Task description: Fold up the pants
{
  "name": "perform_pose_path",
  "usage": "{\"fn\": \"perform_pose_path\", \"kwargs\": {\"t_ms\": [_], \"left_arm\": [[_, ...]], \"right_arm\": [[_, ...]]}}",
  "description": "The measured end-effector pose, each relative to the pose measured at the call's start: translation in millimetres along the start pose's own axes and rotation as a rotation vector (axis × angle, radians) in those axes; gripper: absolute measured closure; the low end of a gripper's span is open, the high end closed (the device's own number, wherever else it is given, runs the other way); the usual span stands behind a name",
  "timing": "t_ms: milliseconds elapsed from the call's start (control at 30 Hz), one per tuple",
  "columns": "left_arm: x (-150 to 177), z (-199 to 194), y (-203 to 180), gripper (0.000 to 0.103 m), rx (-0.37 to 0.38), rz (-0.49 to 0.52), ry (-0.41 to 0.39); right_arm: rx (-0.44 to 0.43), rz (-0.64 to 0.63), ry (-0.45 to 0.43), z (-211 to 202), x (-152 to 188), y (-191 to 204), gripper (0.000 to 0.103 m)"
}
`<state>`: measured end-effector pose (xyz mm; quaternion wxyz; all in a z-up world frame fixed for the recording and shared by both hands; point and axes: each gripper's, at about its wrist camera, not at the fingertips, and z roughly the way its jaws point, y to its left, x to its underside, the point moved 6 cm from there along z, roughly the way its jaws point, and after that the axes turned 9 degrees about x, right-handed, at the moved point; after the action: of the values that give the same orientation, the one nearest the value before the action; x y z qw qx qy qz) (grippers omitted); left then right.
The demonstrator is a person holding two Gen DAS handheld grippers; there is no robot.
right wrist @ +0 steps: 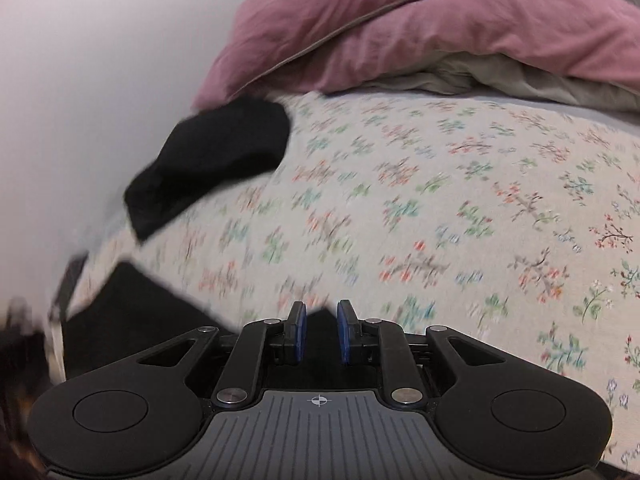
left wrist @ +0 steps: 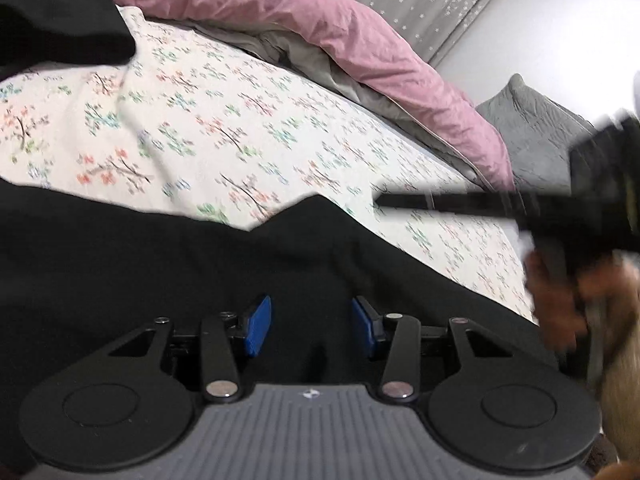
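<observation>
- Pants (left wrist: 160,264) spread black across bed (left wrist: 200,128), directly under left gripper (left wrist: 311,326), half-open, empty.
- Right gripper (right wrist: 321,330) narrow; fabric between pads, grip unclear.

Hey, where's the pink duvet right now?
The pink duvet is bunched at the far end of the bed, beyond the floral sheet: along the top in the left wrist view, at upper right in the right wrist view.

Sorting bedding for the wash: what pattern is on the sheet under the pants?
Cream sheet with small floral sprigs in red, green and blue; clearest in the right wrist view.
</observation>
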<state>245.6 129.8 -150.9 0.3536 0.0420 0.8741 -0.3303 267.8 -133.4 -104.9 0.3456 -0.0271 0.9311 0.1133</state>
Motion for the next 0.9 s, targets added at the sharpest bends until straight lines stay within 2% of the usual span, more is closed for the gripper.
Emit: {"fn": "perform_pose_path", "kwargs": {"t_ms": [167,267,300,367,433,467,533,567,667,733,900], "left_arm": [[-7,-19,32,0.035,-0.116,0.032,-0.056],[-11,-43,57,0.038,-0.248,0.048,-0.128],[-11,-51,64,0.038,-0.282,0.033,-0.150],[-12,-67,80,0.038,-0.429,0.024,-0.184],[-13,-79,90,0.038,-0.499,0.000,-0.219],[-13,-84,93,0.038,-0.486,-0.034,-0.234],[-13,-90,90,0.037,-0.487,-0.066,-0.242],[-14,-91,85,0.037,-0.496,-0.055,-0.229],[-11,-90,62,0.030,-0.489,0.026,-0.191],[-6,-82,43,0.021,-0.466,0.066,-0.163],[13,-64,0,0.017,-0.396,0.164,-0.100]], "right_arm": [[-0.006,-0.083,0.052,30,33,33,0.084],[0.018,-0.115,0.039,51,37,42,0.085],[0.037,-0.121,0.027,59,34,43,0.089],[0.070,-0.123,-0.004,70,27,39,0.097],[0.074,-0.090,-0.043,75,19,31,0.097],[0.077,-0.067,-0.054,75,14,27,0.097],[0.162,-0.018,-0.081,75,5,12,0.086],[0.187,0.010,-0.079,74,3,4,0.084],[0.177,0.088,-0.068,53,7,-18,0.084],[0.177,0.126,-0.070,29,15,-31,0.084],[0.231,0.173,-0.065,-37,47,-59,0.068]]}}
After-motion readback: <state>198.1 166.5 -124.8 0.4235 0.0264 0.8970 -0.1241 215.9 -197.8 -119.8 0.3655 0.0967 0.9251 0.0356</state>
